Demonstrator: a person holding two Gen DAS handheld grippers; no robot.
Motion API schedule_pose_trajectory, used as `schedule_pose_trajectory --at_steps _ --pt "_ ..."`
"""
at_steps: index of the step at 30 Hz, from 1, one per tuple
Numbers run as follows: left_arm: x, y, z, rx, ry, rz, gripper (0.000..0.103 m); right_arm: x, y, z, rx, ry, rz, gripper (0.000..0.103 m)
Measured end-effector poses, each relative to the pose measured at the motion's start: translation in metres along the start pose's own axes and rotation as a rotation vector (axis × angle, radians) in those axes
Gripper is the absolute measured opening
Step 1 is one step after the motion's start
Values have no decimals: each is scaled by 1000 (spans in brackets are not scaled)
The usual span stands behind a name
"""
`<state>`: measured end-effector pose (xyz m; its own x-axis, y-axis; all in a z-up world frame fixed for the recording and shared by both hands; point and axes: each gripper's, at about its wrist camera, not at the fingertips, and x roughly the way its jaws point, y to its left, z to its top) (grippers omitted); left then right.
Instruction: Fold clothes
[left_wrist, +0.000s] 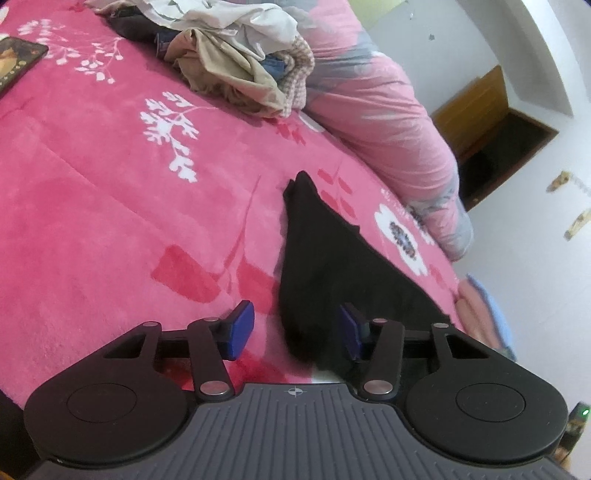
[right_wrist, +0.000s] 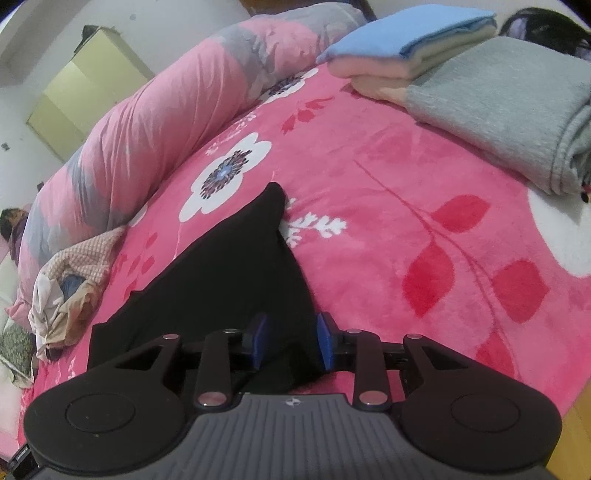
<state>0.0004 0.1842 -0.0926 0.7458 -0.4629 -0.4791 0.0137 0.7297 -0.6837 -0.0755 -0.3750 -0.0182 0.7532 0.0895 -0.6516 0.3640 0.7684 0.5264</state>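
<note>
A black garment (left_wrist: 325, 266) lies flat on the pink floral bedspread (left_wrist: 110, 206). It also shows in the right wrist view (right_wrist: 236, 273), tapering to a point away from me. My left gripper (left_wrist: 295, 332) is open, its blue pads either side of the garment's near left edge. My right gripper (right_wrist: 291, 343) is open with a narrower gap, straddling the garment's near right edge. Neither pair of pads presses the cloth.
A heap of unfolded clothes (left_wrist: 236, 55) lies far up the bed, also visible at the left in the right wrist view (right_wrist: 70, 295). A rolled pink quilt (right_wrist: 140, 122) runs along the far side. Folded blue and pink items (right_wrist: 406, 44) and a grey folded blanket (right_wrist: 509, 107) sit at the right.
</note>
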Motion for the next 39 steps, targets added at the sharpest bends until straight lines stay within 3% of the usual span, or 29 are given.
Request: schedule_pose_trajectory --at_steps 5,14,20,22,24,25,30,33,35,39 --pt "5 -5 2 16 7 -23 47 1 -9 0 41 -5 8 32" --pt "22 -12 -2 24 54 -2 33 -3 -33 -3 100 -29 46 32" --pt "25 -14 -5 19 58 35 23 17 -33 0 66 44 99 32" --pt "26 -14 -6 7 57 50 11 23 -30 -3 31 62 100 29" --pt "28 -12 -7 -8 56 68 6 27 -27 -6 -1 76 104 7" --pt "28 -13 -7 -10 56 73 3 23 -26 -6 -2 69 119 3" --pt "12 -25 -2 63 39 58 2 -4 -27 -6 -5 29 196 2" --pt "13 -30 -4 156 53 103 2 2 -34 -13 -25 61 132 2" --pt "21 -24 -7 169 84 123 2 12 -44 -19 -5 95 100 2" --pt "23 -12 -4 138 106 88 3 4 -55 -19 90 71 158 10"
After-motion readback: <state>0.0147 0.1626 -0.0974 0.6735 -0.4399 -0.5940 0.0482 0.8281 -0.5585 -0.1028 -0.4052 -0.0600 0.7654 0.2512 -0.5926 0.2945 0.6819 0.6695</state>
